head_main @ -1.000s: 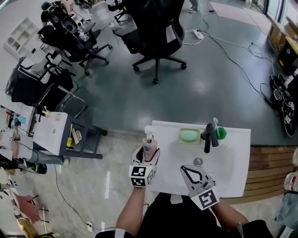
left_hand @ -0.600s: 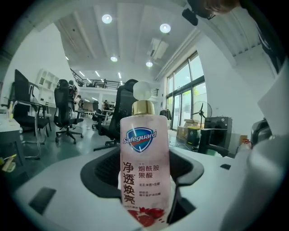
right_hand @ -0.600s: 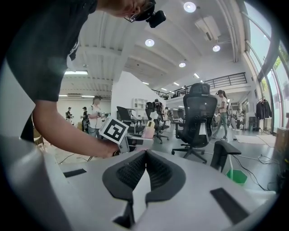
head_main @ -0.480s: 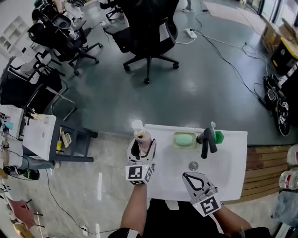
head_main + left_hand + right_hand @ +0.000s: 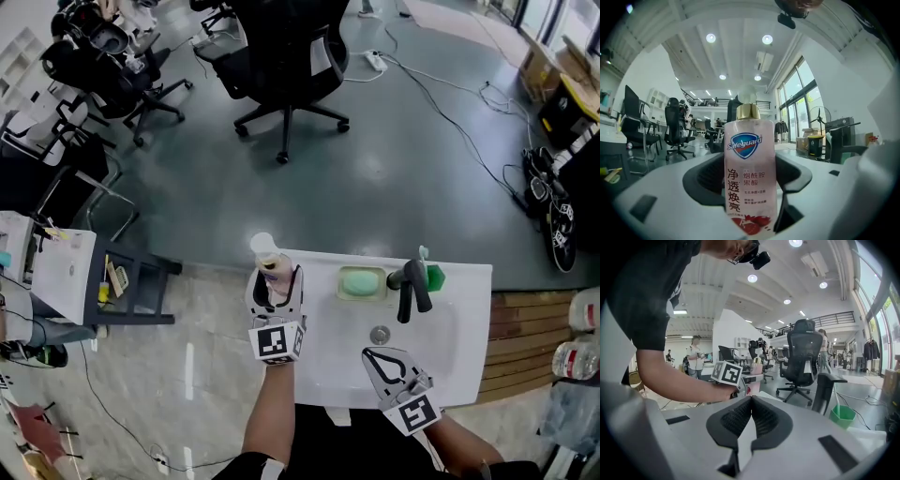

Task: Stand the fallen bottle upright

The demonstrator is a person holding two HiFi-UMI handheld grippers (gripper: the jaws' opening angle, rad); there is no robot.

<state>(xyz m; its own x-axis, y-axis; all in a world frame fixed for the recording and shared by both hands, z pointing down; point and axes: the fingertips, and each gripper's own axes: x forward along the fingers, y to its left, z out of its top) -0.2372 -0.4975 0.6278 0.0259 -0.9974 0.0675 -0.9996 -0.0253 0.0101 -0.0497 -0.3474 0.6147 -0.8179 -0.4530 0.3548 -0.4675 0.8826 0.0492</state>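
At the washbasin's far left corner: bottle upright in the left gripper.
Pointing level, the left gripper pinches the pink soap bottle about its lower body, long axis vertical, pump head uppermost; whether the base touches the rim cannot be told. The coming move likely turns on seating that base flat on the narrow corner, whose outer edge lies just beside the bottle. The right gripper, pressed together and empty, hangs over the near rim, well apart from the bottle. Soap dish, faucet and green cup stand along the far rim to the right, none in the way.
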